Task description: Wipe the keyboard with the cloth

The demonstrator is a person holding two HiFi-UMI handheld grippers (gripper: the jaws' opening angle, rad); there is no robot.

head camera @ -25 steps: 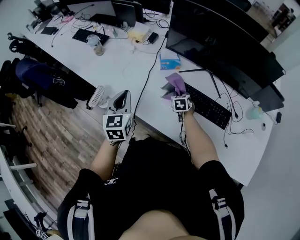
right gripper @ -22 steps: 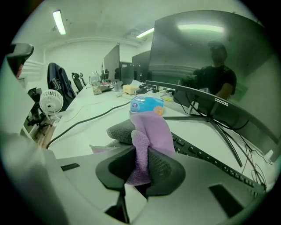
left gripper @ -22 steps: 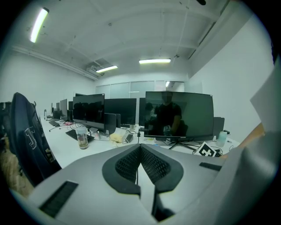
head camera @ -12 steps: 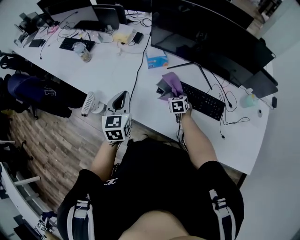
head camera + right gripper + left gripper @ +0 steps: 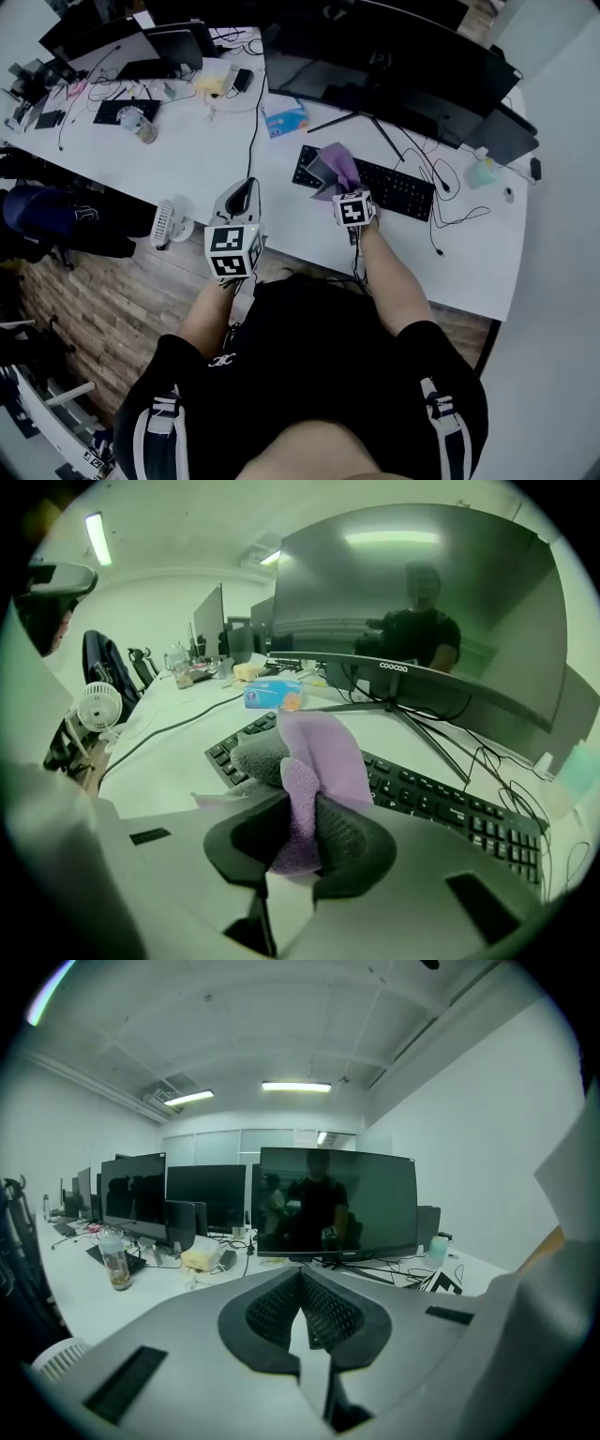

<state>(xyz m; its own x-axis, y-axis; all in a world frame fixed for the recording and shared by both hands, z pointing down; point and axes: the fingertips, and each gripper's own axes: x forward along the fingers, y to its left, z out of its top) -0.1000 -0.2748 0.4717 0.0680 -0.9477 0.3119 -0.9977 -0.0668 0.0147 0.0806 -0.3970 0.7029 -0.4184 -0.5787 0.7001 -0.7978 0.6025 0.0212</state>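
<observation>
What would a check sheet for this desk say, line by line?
Surface: white desk, bare near the person.
Job's things: keyboard; purple cloth over its left end.
Clutter: tissue box, cup, fan by the desk edge.
Grippers: left gripper shut, empty; right gripper shut on cloth.
Cables: black cable across the desk; tangle right of the keyboard.
Surroundings: monitor, wood floor, chair.
</observation>
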